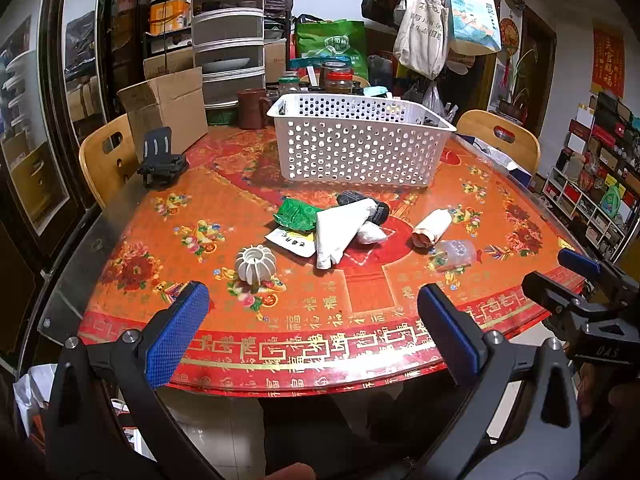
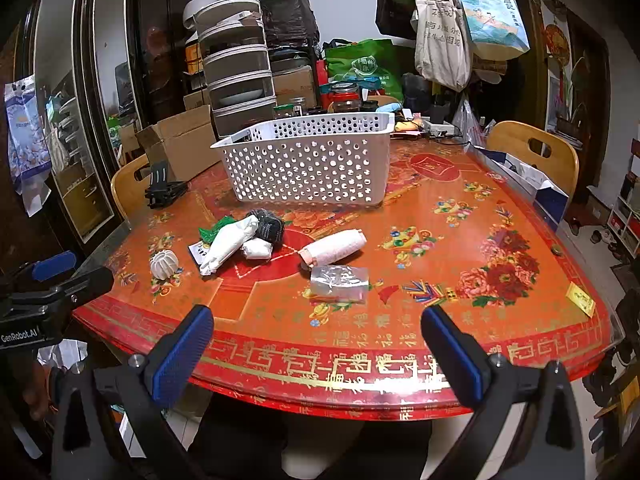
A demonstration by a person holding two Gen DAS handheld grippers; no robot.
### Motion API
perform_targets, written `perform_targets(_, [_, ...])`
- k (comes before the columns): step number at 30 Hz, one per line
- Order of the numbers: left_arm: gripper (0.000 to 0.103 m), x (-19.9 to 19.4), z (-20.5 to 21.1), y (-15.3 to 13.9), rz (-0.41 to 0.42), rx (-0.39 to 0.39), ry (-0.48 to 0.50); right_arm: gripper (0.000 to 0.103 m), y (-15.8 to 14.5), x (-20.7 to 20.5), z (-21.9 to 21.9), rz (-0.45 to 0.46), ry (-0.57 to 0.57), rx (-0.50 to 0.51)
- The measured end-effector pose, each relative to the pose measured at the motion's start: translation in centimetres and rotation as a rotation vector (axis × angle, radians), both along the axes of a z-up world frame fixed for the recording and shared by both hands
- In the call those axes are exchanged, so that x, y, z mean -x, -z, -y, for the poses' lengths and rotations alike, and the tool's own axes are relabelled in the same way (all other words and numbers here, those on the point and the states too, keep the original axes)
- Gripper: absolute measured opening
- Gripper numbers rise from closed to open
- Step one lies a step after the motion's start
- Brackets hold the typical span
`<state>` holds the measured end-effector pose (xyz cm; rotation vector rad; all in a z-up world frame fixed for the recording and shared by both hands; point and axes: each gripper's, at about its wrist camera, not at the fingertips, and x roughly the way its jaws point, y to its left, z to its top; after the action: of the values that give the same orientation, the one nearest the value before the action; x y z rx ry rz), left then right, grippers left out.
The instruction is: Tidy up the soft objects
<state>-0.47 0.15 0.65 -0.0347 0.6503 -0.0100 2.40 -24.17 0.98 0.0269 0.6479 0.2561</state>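
A white perforated basket point(image 1: 360, 140) point(image 2: 308, 160) stands at the back of the red table. In front of it lies a pile: a folded white cloth point(image 1: 340, 228) point(image 2: 230, 242), a green packet point(image 1: 298, 216) point(image 2: 212, 230), a dark rolled item point(image 1: 374, 206) point(image 2: 268, 224) and a small white bundle point(image 1: 372, 234) point(image 2: 256, 250). A white cloth roll point(image 1: 432, 226) point(image 2: 334, 250) lies to the right, with a clear plastic piece point(image 1: 456, 254) point(image 2: 340, 282) beside it. My left gripper point(image 1: 314, 320) and right gripper point(image 2: 318, 338) are open and empty over the table's near edge.
A white ribbed ornament point(image 1: 256, 264) point(image 2: 164, 264) sits left of the pile. A black stand point(image 1: 162, 160) and a cardboard box point(image 1: 168, 108) are at the back left. Jars and bags crowd behind the basket. Wooden chairs point(image 1: 500, 136) flank the table.
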Motion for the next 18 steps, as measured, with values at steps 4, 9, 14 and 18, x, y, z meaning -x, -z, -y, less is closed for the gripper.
perform_targets(4, [0.103,0.00,0.01,0.04,-0.001,0.001,0.000,0.103,0.02,0.01,0.02,-0.001,-0.001,0.000])
perform_targets(9, [0.103,0.00,-0.01,0.16,-0.005,0.001,0.004,0.103,0.02,-0.01,0.04,0.000,0.000,-0.001])
perform_targets(14, [0.103,-0.04,0.06,0.19,-0.007,0.001,0.003,0.103,0.06,-0.03,0.07,-0.002,0.000,0.000])
perform_targets(18, [0.103,-0.17,0.17,0.26,-0.010,0.002,0.005,0.103,0.20,-0.12,0.17,-0.006,0.000,0.001])
